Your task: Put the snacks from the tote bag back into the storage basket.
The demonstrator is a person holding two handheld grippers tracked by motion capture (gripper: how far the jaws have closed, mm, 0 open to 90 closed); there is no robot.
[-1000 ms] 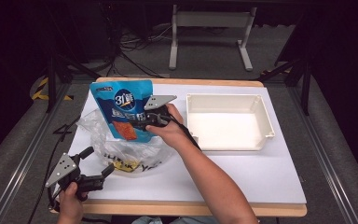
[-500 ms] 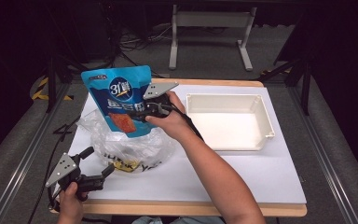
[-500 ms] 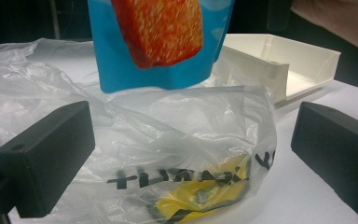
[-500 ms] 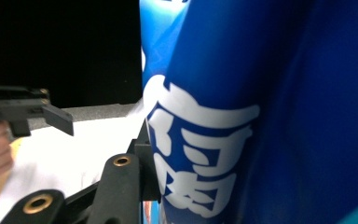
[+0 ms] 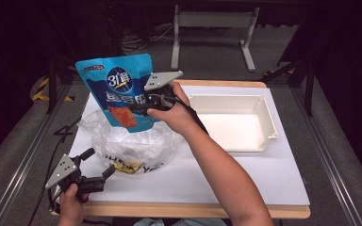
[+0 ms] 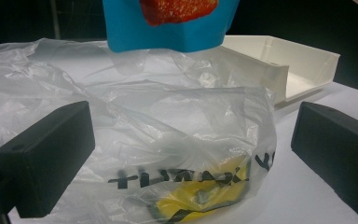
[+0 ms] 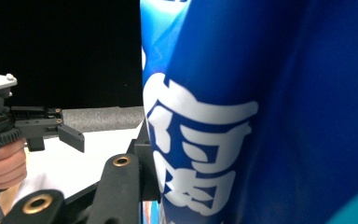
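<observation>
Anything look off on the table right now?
Nothing damaged or spilled. The clear plastic bag lies crumpled, the blue snack pouch is held clear above it by the right gripper, and the white tray sits square.

The counter [image 5: 245,188] has a white top with a pale wooden edge showing along its near and far sides. A crumpled clear plastic bag [image 5: 127,143] lies on its left half, printed with black letters and a yellow patch low on the side facing the person. A shallow white tray [image 5: 264,120] sits flat on the right half, well apart from the plastic bag, its long side running along the far edge. Between the two, and across the near right part, the white surface is bare.
</observation>
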